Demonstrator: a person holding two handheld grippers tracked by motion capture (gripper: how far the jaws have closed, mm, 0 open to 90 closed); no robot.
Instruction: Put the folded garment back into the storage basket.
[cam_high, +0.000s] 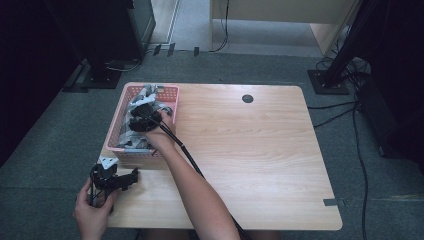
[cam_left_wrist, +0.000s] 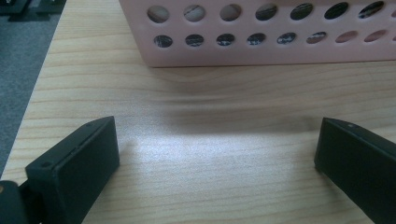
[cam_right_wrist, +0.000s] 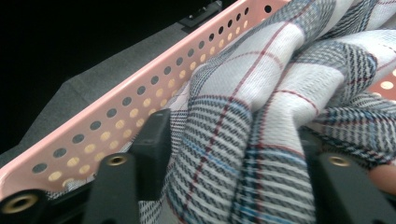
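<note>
Plaid cloth (cam_right_wrist: 261, 116) lies crumpled in pink perforated basket (cam_high: 118, 131); table's left.

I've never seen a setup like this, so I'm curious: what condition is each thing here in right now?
Left gripper: open, empty, low over the table near the basket's side.
Right gripper: inside the basket, jaws on either side of a cloth fold; grip unclear.
Plaid cloth: crumpled, in the basket.
Pink basket: upright on the table.
</note>
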